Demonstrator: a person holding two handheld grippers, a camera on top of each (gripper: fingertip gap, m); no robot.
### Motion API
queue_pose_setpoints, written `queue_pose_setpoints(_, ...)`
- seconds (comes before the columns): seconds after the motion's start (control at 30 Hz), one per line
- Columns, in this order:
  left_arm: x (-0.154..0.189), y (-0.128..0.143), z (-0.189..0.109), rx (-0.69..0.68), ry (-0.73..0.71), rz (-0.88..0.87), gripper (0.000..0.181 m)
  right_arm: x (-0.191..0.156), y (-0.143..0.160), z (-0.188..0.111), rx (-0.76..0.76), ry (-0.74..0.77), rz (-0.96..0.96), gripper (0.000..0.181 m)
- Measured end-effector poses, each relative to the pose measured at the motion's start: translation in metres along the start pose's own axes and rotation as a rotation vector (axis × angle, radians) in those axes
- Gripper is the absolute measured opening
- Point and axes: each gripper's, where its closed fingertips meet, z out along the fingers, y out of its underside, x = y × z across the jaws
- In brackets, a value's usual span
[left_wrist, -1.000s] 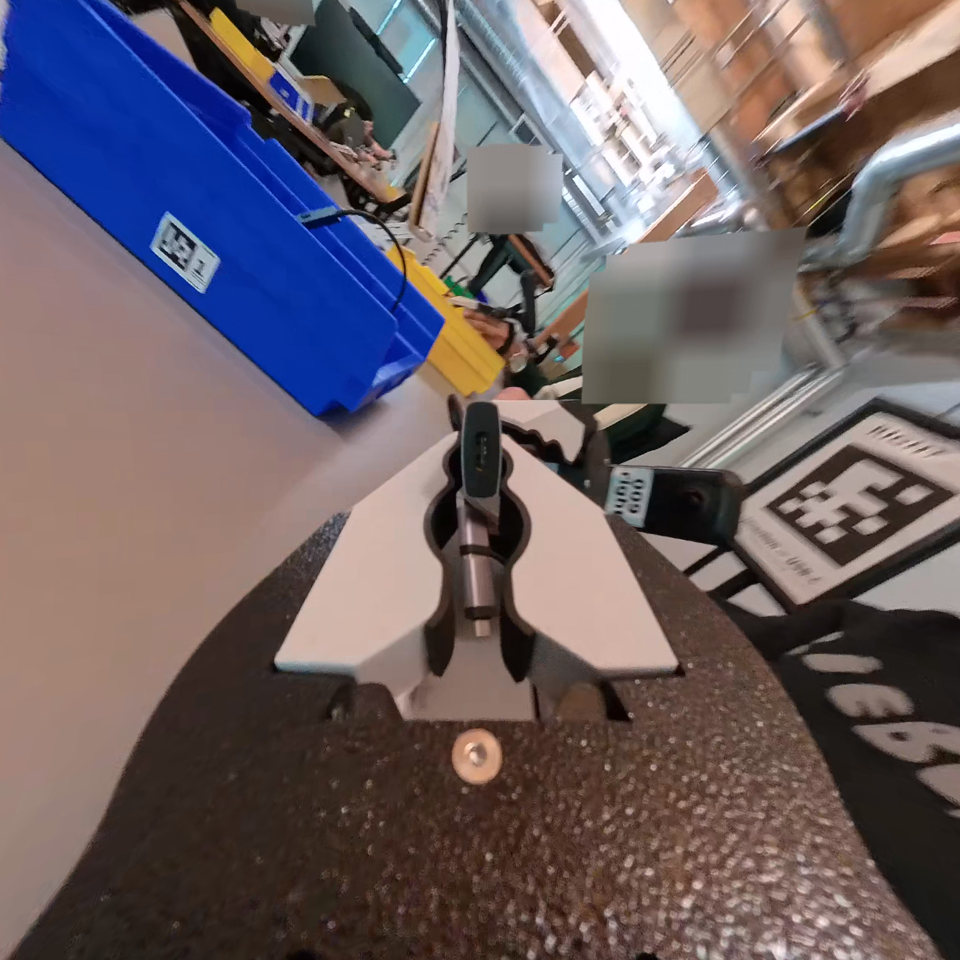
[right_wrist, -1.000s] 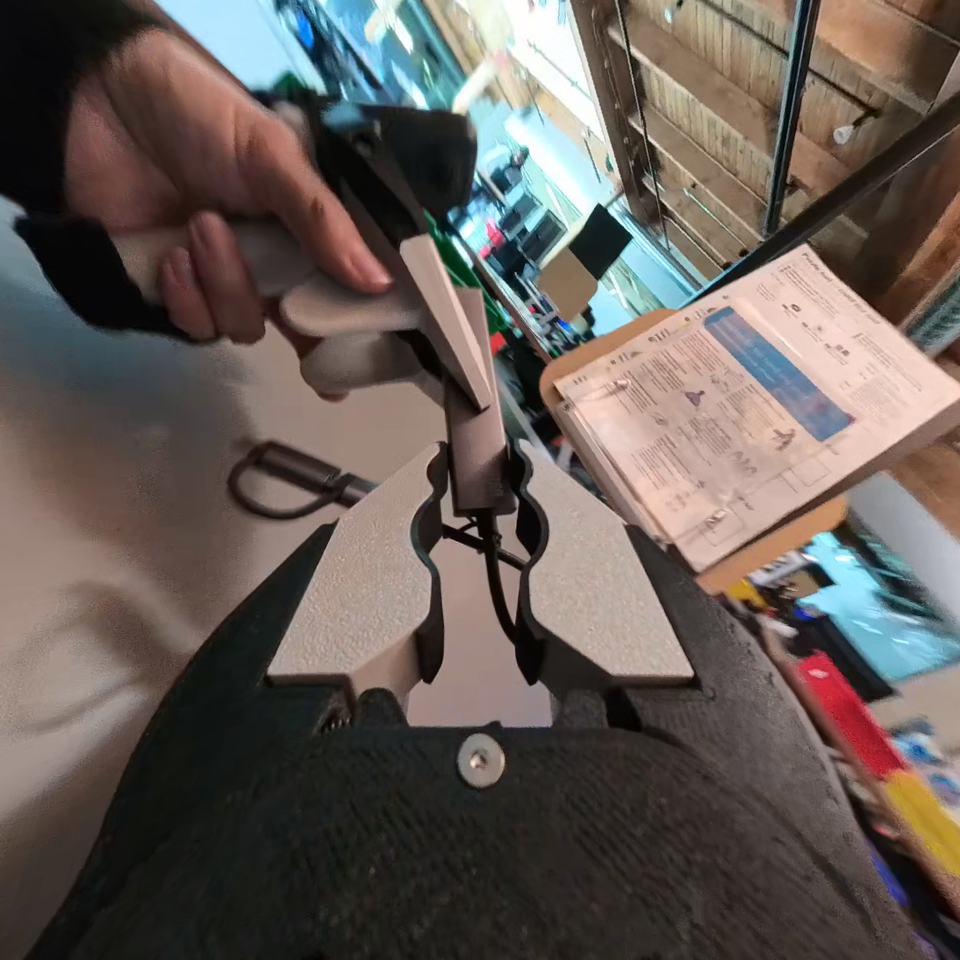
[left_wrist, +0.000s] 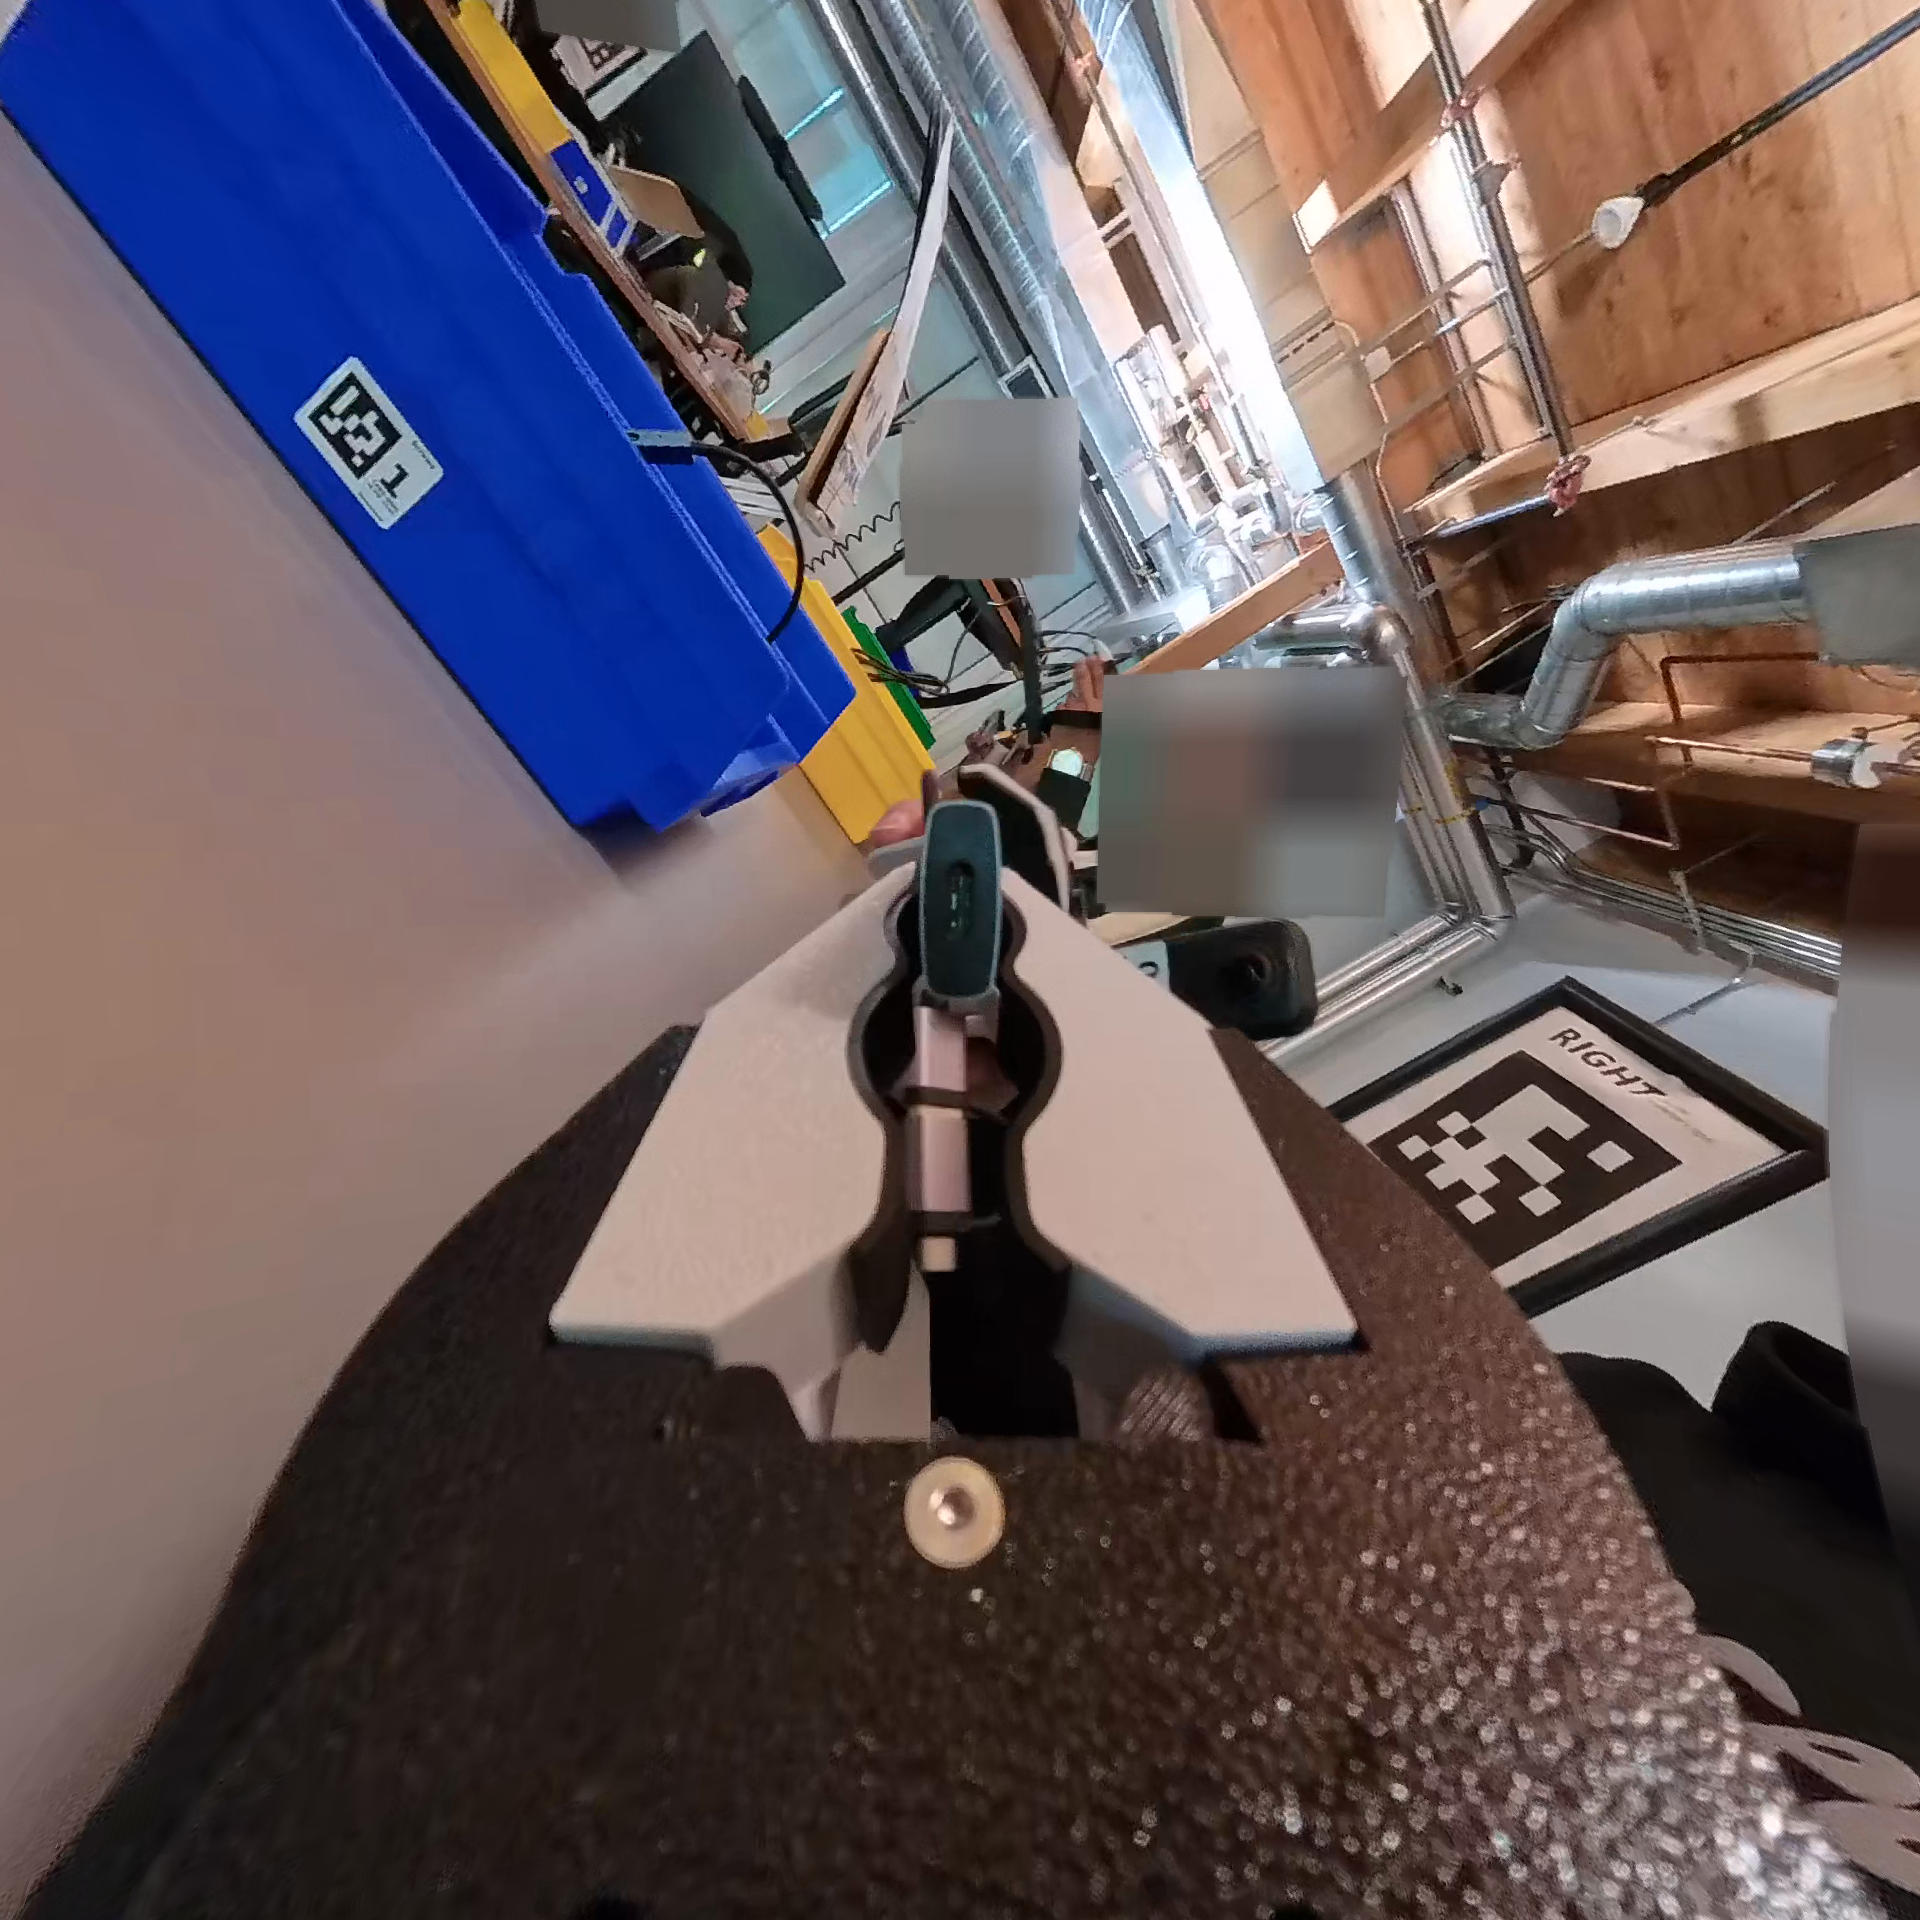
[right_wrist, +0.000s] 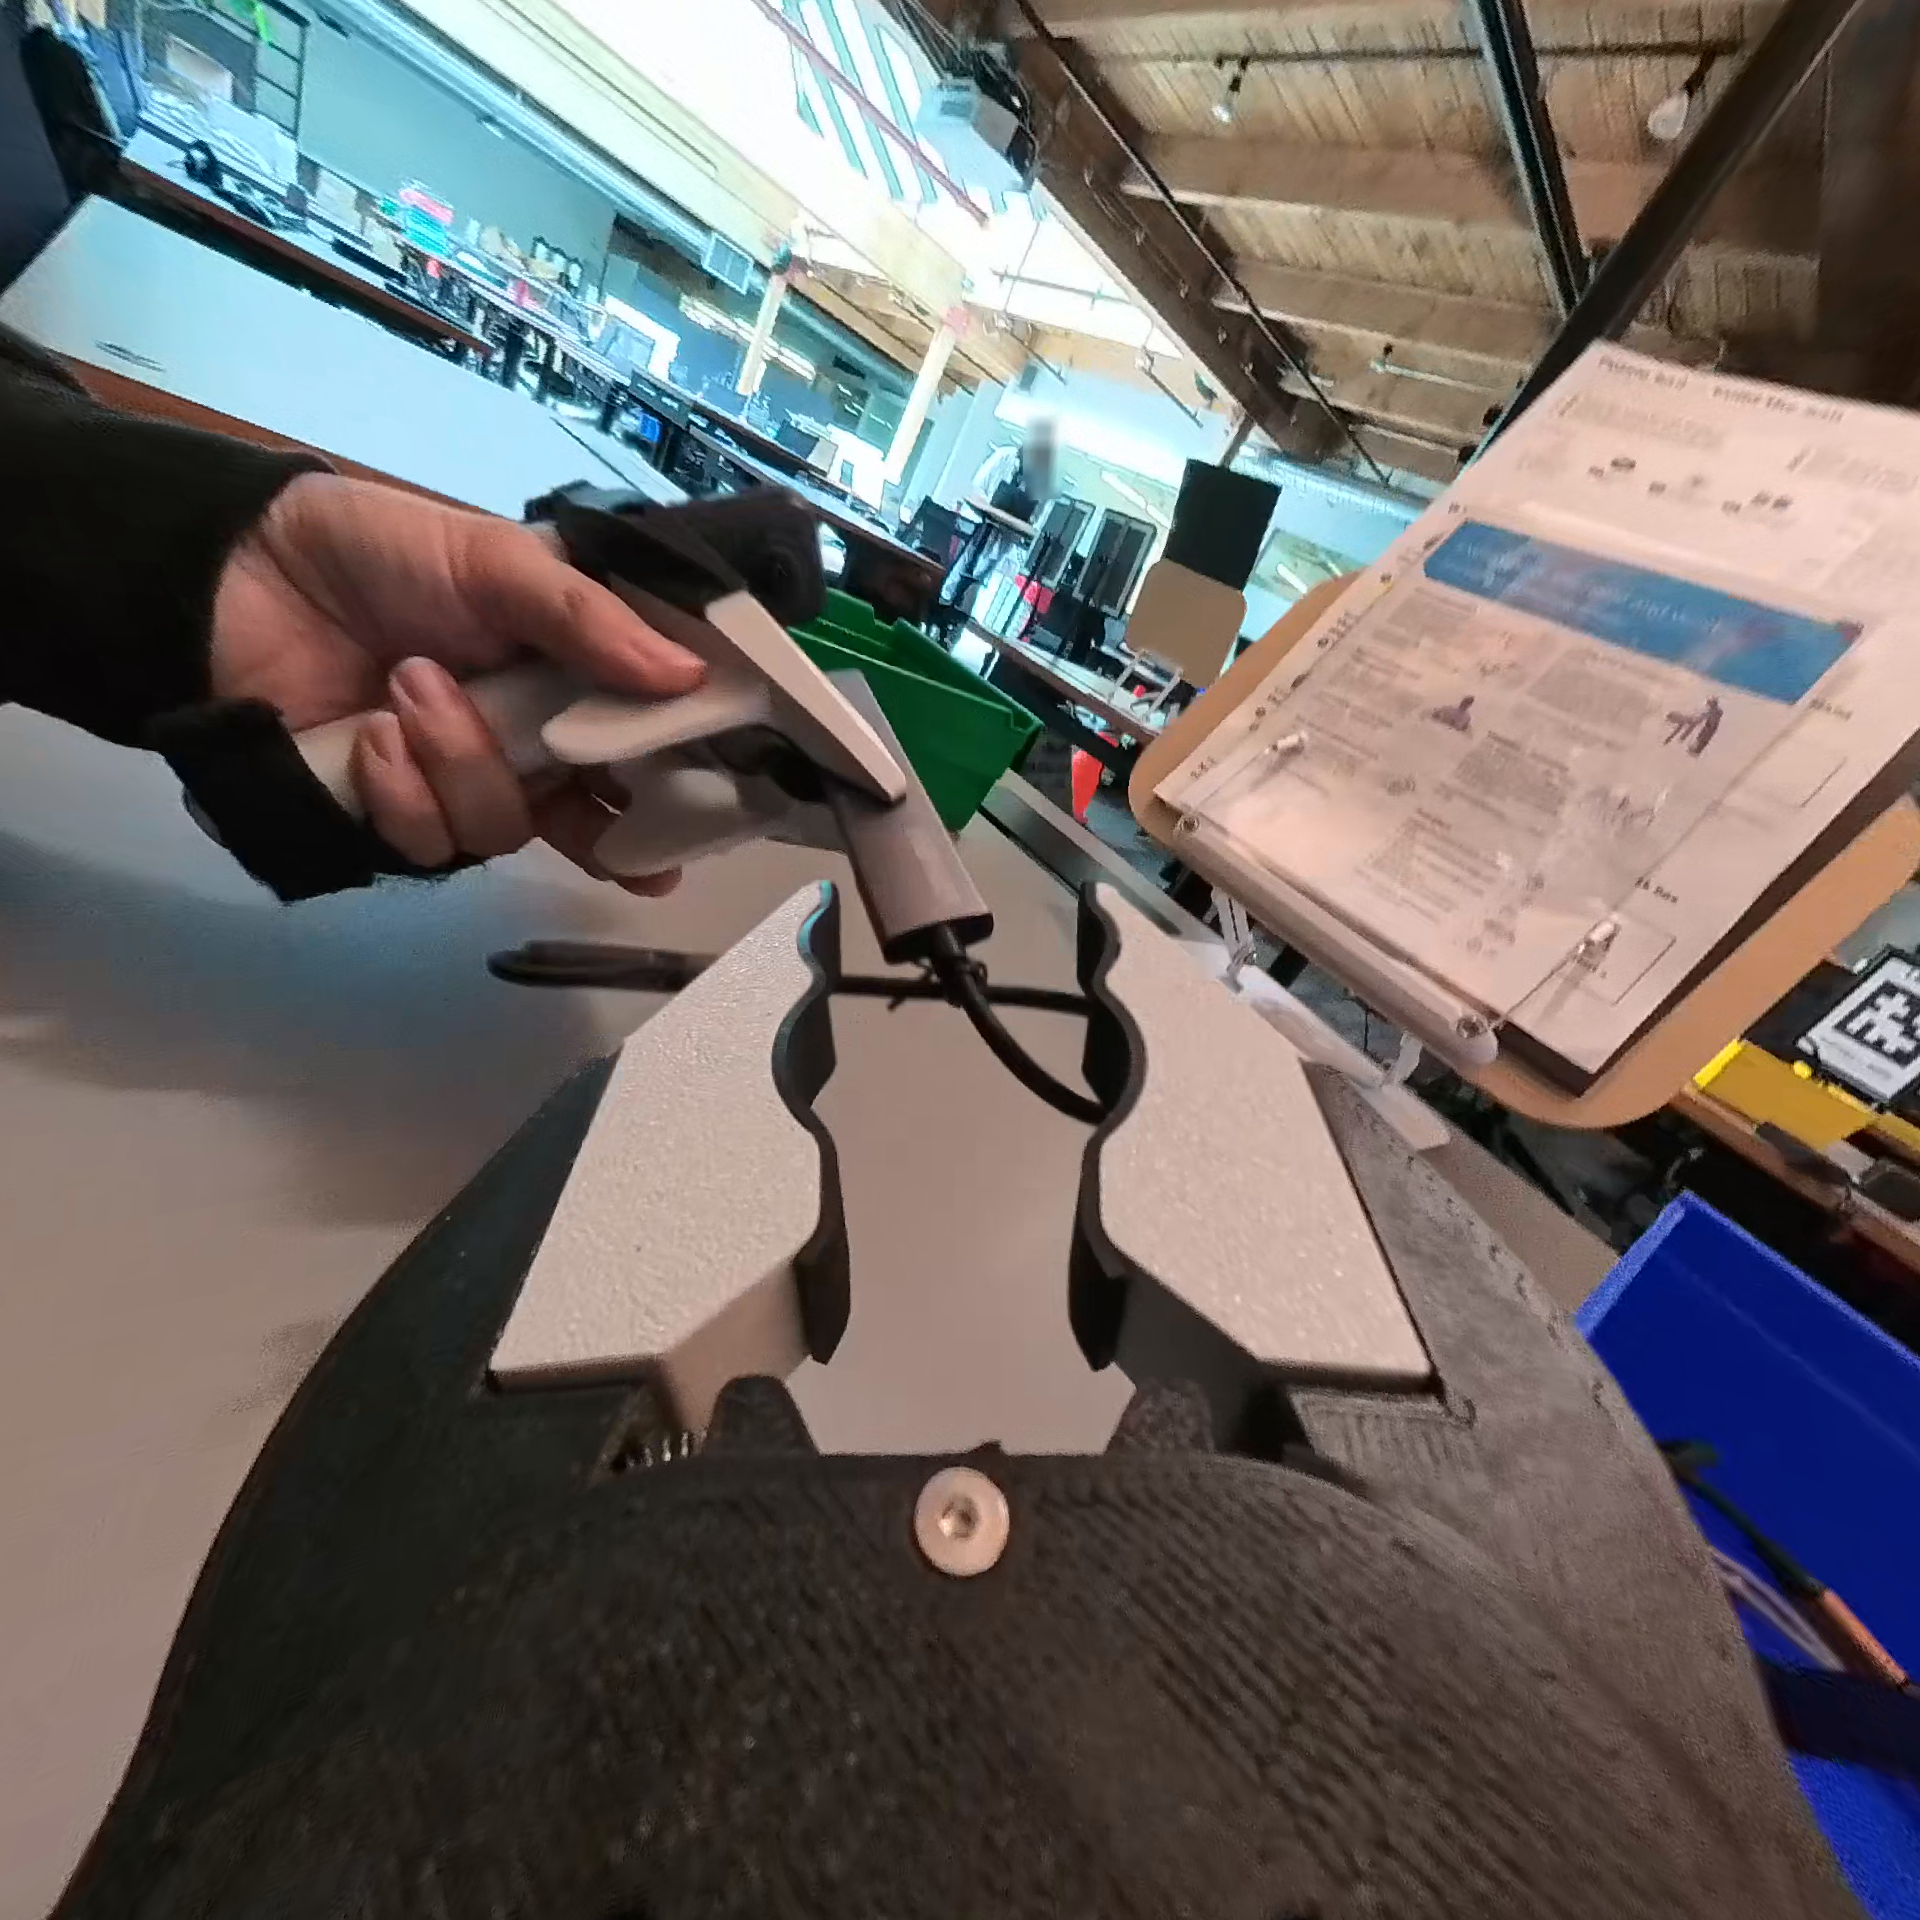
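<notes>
My left gripper (left_wrist: 961, 920) is shut on a small grey adapter (left_wrist: 940, 1143) with a pinkish metal body; its slotted end pokes out past the fingertips. In the right wrist view a hand (right_wrist: 416, 665) holds that left gripper, with the adapter (right_wrist: 920, 862) pinched at its tip and a black cable (right_wrist: 1003, 1039) hanging from it toward the table. My right gripper (right_wrist: 954, 904) is open and empty. Its jaws stand wide apart just below the adapter's lower end, with the cable passing between them, touching neither as far as I can see.
A blue bin (left_wrist: 416, 416) and a yellow bin (left_wrist: 862, 748) stand on the grey table (left_wrist: 208, 935). A tilted document stand (right_wrist: 1558, 727), a green bin (right_wrist: 925, 717) and another blue bin (right_wrist: 1766, 1455) are to the right. A black looped thing (right_wrist: 582, 966) lies on the table. My left and right fingertips are right by each other.
My right gripper has opened, let go of the adapter and drawn back a little. My left gripper still holds the adapter.
</notes>
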Motion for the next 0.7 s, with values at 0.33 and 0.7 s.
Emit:
queue_pose_setpoints(0.33, 0.002, 0.001, 0.003, 0.004, 0.030, -0.016, 0.006, 0.005, 0.003, 0.000, 0.101, 0.004, 0.216, 0.042)
queue_pose_setpoints(0.7, -0.002, 0.006, 0.010, -0.023, 0.004, -0.048, 0.006, 0.005, -0.017, -0.007, 0.075, 0.037, -0.121, 0.037)
